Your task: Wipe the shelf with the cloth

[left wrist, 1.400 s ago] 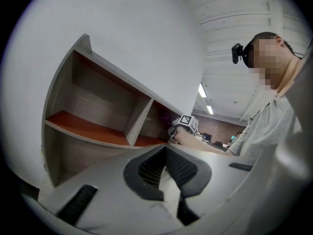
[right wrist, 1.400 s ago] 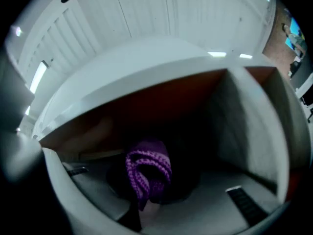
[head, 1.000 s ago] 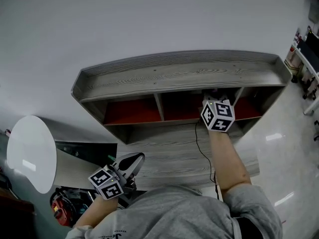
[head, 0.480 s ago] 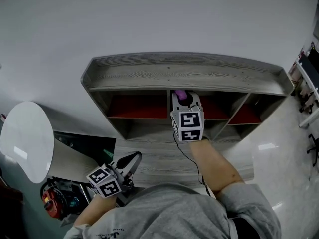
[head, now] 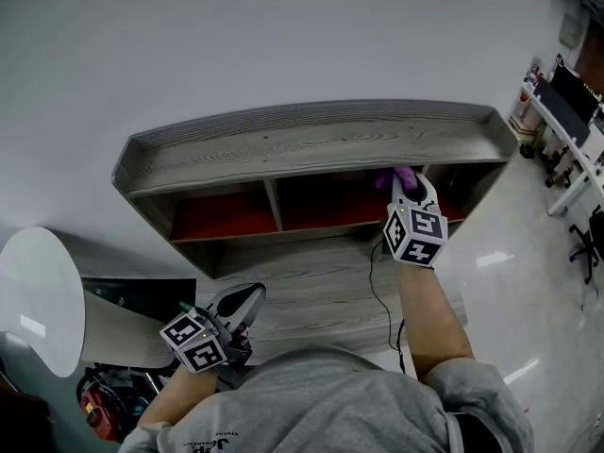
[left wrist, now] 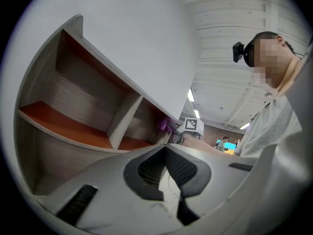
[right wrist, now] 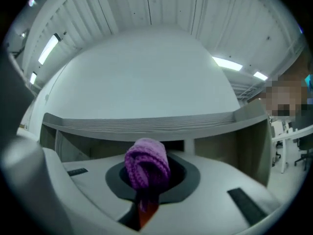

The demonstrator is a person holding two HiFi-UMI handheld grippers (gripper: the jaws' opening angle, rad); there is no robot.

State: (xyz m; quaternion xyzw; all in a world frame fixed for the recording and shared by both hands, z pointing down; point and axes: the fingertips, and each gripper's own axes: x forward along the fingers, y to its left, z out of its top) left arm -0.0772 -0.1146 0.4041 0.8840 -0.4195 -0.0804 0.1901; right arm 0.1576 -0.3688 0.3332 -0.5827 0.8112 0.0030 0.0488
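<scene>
Cloth (right wrist: 146, 168) sits pinched between right gripper's (head: 408, 185) fingers at shelf (head: 311, 140); left gripper's (head: 247, 300) fingers closed, empty.

We count one shelf (head: 311, 140) and take it as our reference. Inside it we count three red-floored compartments (head: 226, 217), side by side. Cloth (head: 393, 177): one, purple, at the shelf's front toward its right end. Grippers: two, the right gripper (head: 408, 185) at the shelf's front and the left gripper (head: 247, 300) well below the shelf. Marker cubes (head: 415, 234): two, one per gripper. We count one black cable (head: 377, 281) below the shelf and one round white tabletop (head: 38, 300) at the shelf's lower left.
</scene>
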